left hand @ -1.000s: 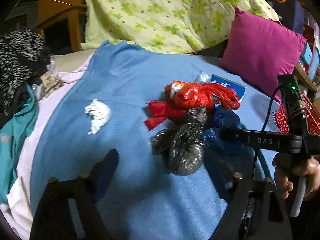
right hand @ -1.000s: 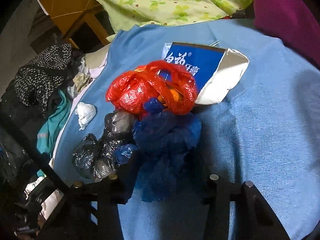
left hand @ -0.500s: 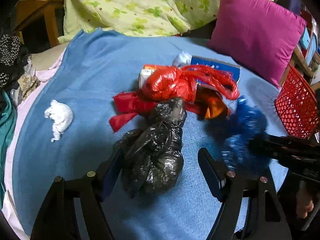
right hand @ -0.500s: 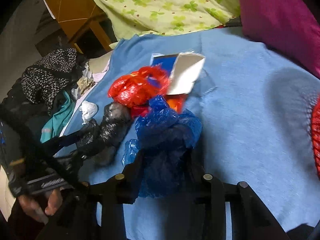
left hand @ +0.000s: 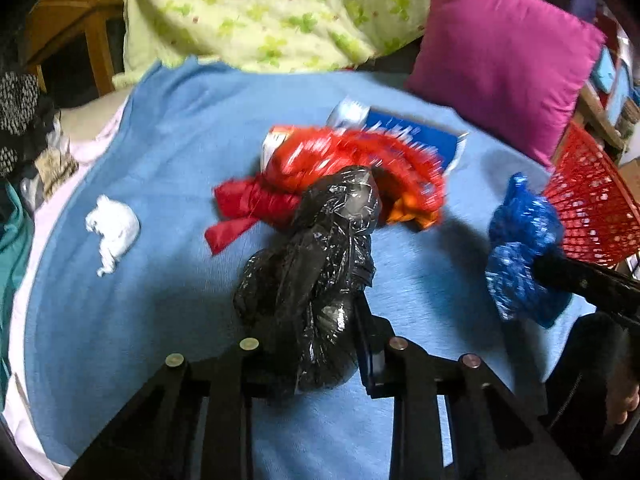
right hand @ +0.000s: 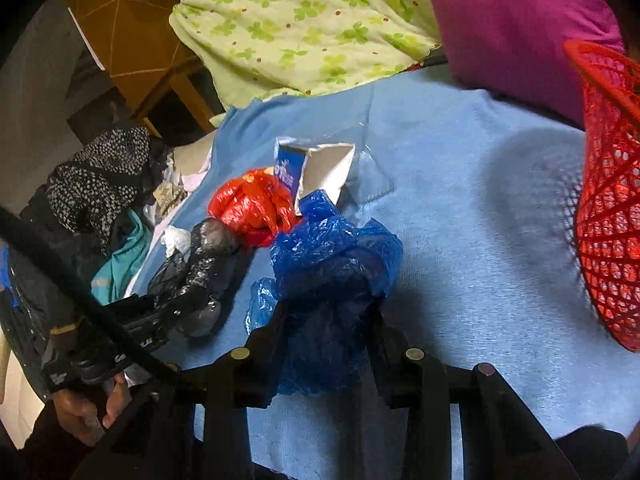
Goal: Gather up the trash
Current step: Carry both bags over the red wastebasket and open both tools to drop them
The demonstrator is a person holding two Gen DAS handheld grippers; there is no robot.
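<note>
My left gripper [left hand: 316, 344] is shut on a crumpled black plastic bag [left hand: 316, 272], which rests on the blue blanket [left hand: 160, 320]. My right gripper [right hand: 328, 344] is shut on a crumpled blue plastic bag [right hand: 332, 256] and holds it above the blanket, close to the red mesh basket [right hand: 608, 208]. The blue bag [left hand: 520, 256] and the basket [left hand: 592, 208] also show at the right of the left wrist view. A red plastic bag [left hand: 352, 168], a blue and white carton [left hand: 416, 136] and a white crumpled tissue [left hand: 114, 228] lie on the blanket.
A magenta pillow [left hand: 504, 52] and a green flowered quilt [left hand: 256, 8] lie behind the trash. A heap of clothes [right hand: 96, 192] sits at the left edge of the bed. A wooden chair [left hand: 80, 32] stands beyond it.
My left gripper moved in and closed on the black bag. My right gripper lifted the blue bag off the pile and carried it right, toward the red basket.
</note>
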